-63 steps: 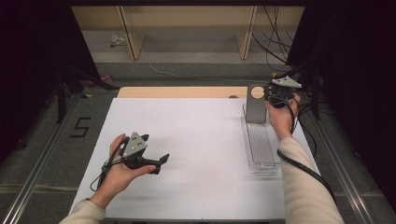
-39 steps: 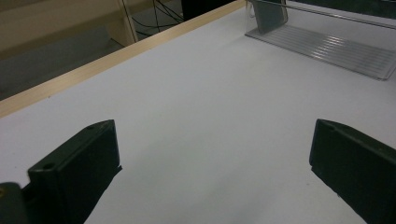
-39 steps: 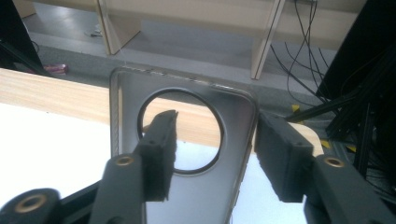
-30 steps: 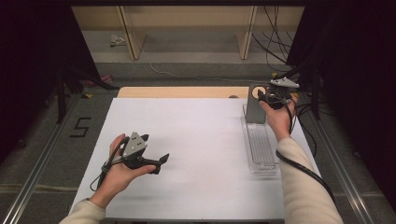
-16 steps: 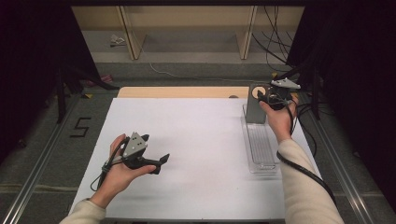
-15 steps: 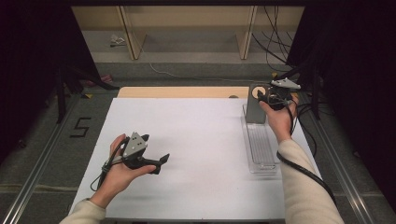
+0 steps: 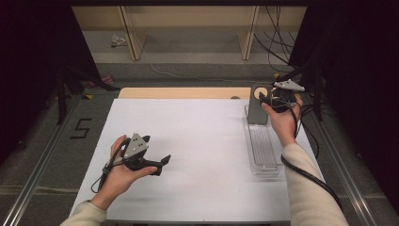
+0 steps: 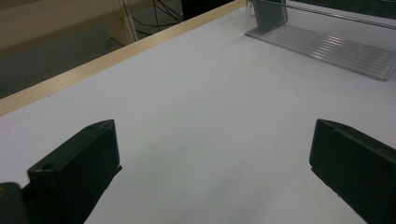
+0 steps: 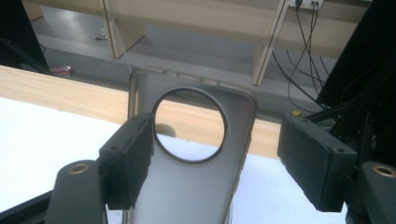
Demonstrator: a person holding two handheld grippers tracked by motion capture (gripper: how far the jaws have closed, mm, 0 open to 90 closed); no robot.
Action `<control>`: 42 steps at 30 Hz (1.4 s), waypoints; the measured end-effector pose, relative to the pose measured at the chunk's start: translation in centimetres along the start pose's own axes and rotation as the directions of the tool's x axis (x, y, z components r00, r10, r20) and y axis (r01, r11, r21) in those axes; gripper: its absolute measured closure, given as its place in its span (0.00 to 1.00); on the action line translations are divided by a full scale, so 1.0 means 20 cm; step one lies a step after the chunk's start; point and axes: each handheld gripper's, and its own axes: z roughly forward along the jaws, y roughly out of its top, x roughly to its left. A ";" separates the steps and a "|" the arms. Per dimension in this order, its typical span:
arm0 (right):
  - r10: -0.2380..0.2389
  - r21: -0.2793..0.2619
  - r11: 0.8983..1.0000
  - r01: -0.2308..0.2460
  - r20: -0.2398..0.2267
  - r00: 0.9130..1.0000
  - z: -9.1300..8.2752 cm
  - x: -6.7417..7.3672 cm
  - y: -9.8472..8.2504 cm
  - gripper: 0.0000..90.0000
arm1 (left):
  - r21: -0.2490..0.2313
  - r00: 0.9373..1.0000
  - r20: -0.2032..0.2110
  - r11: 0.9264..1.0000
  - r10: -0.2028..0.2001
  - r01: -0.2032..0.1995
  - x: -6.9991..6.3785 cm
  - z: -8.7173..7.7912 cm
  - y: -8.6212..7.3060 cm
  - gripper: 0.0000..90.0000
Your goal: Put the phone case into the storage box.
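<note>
Jaws of the right gripper [image 9: 215, 163] stand wide apart and have just been opening; between them rises a grey phone case [image 9: 191, 158] with a large round camera hole. One jaw lies against the case's edge and the other is well clear of it, so nothing is clamped. From above, the right gripper [image 7: 275, 98] sits at about two o'clock on the white tabletop [image 7: 197, 141], with the phone case [image 7: 257, 109] standing upright at the far end of a clear ribbed plastic tray [image 7: 261, 146] that runs toward four o'clock. Jaws of the left gripper [image 8: 215, 172] are also spread wide over bare white surface, holding nothing. That left gripper [image 7: 162, 162] rests in the person's hand near eight o'clock, well apart from the tray, pointing toward three o'clock.
</note>
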 end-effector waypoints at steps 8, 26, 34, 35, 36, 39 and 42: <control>0.011 0.007 1.000 -0.011 -0.005 1.000 -0.04 -0.01 -0.01 0.27 | 0.000 1.000 0.000 1.000 0.001 -0.001 0.00 0.00 0.00 0.01; 0.020 -0.026 0.999 -0.021 -0.059 0.998 -0.16 0.01 -0.03 0.21 | -0.001 1.000 0.000 1.000 0.000 0.000 0.00 0.00 0.00 0.01; 0.039 -0.039 0.998 -0.043 -0.087 0.995 -0.22 0.02 -0.05 0.21 | -0.005 1.000 -0.007 1.000 -0.002 0.002 0.00 0.00 0.00 0.01; 0.035 -0.042 0.998 -0.039 -0.091 0.995 -0.23 0.02 -0.05 0.21 | -0.005 1.000 -0.007 1.000 -0.003 0.003 0.00 0.00 0.00 0.01; 0.033 -0.042 0.998 -0.037 -0.093 0.995 -0.24 0.02 -0.05 0.21 | -0.004 1.000 -0.006 1.000 -0.003 0.003 0.00 0.00 0.00 0.01; 0.033 -0.049 0.998 -0.038 -0.103 0.994 -0.26 0.03 -0.05 0.21 | -0.004 1.000 -0.005 1.000 -0.003 0.003 0.00 0.00 0.00 0.01; 0.027 -0.056 0.998 -0.034 -0.112 0.993 -0.28 0.05 -0.05 0.21 | -0.006 1.000 -0.005 1.000 -0.003 0.003 0.00 0.00 0.00 0.01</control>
